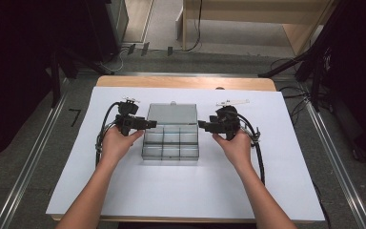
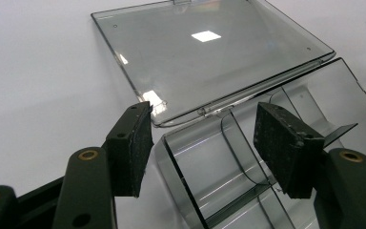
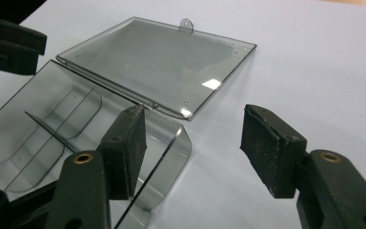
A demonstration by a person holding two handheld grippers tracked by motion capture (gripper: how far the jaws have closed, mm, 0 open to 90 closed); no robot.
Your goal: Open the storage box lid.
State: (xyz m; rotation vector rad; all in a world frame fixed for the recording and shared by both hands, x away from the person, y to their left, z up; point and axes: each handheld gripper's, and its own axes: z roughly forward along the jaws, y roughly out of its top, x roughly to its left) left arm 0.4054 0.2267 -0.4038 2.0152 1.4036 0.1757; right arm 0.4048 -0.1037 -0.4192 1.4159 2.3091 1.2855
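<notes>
Transparent grey plastic compartment box [image 1: 170, 142] lies mid-table on the white paper sheet [image 1: 267, 162], its hinged clear lid [image 1: 171, 113] folded flat behind it. Left gripper [image 1: 148, 125] sits at the box's left wall, jaws apart, one pad outside and one over a compartment, neither pressing. Right gripper [image 1: 201, 125] straddles the right wall, jaws apart too. Both gripper views cut off the box's near rows, and its thin dividers are faint.

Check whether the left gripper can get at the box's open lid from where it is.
Probably yes. The left gripper sits at the box near the hinge with jaws apart, and the lid lies flat on the white sheet just ahead, nothing between.
</notes>
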